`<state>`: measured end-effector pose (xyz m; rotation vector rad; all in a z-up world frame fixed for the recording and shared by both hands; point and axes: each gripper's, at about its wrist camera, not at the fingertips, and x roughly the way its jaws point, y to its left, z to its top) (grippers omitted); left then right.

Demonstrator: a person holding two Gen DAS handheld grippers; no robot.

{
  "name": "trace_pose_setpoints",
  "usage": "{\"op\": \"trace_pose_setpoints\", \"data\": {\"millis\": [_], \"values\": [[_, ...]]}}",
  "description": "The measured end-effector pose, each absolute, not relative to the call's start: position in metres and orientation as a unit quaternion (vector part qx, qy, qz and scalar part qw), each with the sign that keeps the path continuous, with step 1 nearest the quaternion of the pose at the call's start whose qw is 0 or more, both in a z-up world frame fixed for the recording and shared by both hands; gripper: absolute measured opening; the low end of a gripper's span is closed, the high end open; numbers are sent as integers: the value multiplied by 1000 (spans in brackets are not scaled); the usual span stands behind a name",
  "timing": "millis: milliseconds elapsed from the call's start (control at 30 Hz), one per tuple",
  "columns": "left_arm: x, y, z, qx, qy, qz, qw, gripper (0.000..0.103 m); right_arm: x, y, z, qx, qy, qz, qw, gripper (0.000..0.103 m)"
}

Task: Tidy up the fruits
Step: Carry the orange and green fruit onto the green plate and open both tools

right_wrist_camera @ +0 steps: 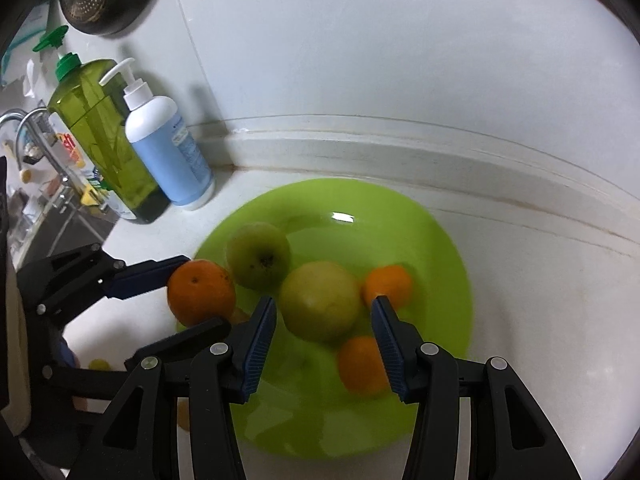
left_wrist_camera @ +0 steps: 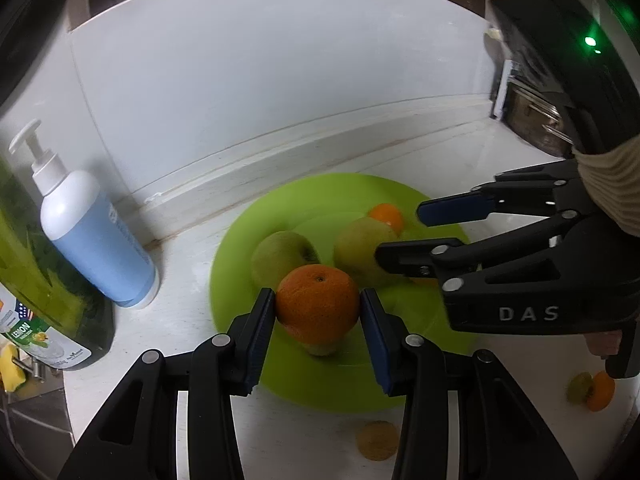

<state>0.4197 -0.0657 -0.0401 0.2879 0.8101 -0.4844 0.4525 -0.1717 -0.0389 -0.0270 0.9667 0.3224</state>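
An orange [left_wrist_camera: 317, 303] sits clamped between the pads of the left gripper [left_wrist_camera: 318, 312], held above the near edge of a green plate [left_wrist_camera: 240, 248]. On the plate lie two apples [right_wrist_camera: 258, 255] and two small oranges [right_wrist_camera: 387, 285]. The right gripper [right_wrist_camera: 323, 334] hangs over them, jaws apart, gripping nothing. A soap bottle [left_wrist_camera: 94, 236] stands just beside the plate.

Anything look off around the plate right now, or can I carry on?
Mostly fine. Two pieces of fruit, one greenish and one orange, still sit on the counter off the green plate. A round tan patch marks the counter; cannot tell what.
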Motion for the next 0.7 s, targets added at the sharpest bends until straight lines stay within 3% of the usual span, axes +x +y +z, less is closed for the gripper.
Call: {"op": "trace_pose_setpoints", "data": {"millis": [467,700], "values": [[412,-97,-63,130,449,-256,846,43,408,-208,-40,-1,481,81,873,51],[405,-96,-50,129,430,-246,859,50,396,-206,-37,-4,477,79,876,51]]}}
